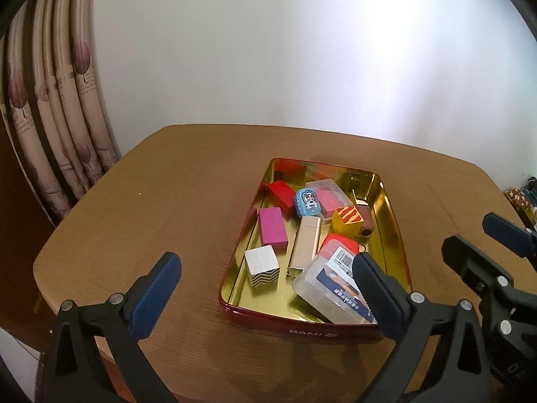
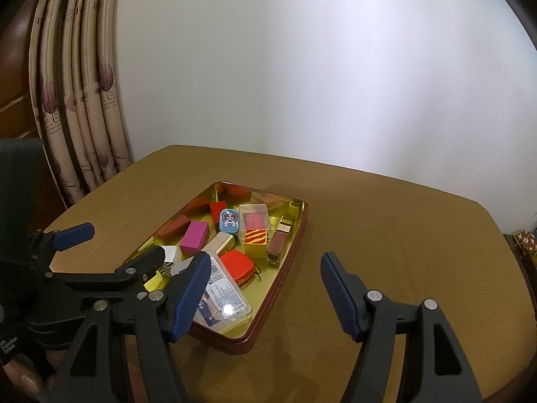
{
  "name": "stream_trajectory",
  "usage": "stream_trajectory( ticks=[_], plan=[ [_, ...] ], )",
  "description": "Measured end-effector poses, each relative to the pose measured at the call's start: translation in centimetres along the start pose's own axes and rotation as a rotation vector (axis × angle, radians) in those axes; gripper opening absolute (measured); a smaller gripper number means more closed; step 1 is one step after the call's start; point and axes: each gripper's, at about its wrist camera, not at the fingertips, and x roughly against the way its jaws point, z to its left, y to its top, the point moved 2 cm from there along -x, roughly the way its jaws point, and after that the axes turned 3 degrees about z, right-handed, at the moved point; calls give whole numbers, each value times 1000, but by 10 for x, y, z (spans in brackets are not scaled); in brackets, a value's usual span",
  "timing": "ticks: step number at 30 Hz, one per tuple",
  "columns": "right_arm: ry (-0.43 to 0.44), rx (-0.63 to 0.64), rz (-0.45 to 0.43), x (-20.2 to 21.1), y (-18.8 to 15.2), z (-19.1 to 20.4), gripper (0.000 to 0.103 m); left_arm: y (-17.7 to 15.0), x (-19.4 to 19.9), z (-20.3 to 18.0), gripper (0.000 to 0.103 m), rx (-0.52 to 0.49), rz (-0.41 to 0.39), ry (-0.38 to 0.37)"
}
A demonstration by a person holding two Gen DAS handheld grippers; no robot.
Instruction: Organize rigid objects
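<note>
Tin tray (image 1: 396, 235) full of small rigid objects sits on the wooden table (image 1: 167, 201), nearer its right edge than its left; both your grippers hang empty above it.

From your left wrist, the left gripper (image 1: 265, 297) has its fingers spread wide over the tray's near left corner, pinching nothing. Inside lie a magenta block (image 1: 272, 228), a silver zigzag cube (image 1: 261, 266), a gold case (image 1: 304, 248), a blue oval tin (image 1: 307, 202) and a clear plastic box (image 1: 330, 297) at the near edge. From your right wrist, the right gripper (image 2: 265, 297) is likewise spread and empty, over the tray's near right corner (image 2: 250, 337); a yellow striped cube (image 2: 256, 242) and a red case (image 2: 239, 264) show inside.
</note>
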Motion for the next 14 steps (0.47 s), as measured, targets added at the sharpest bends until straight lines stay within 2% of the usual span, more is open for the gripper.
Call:
stream_trajectory(
  ticks=[14],
  plan=[
    [-3,-7,7,-1,2,-1,70,-2,-3,0,101,-3,30,-17]
  ],
)
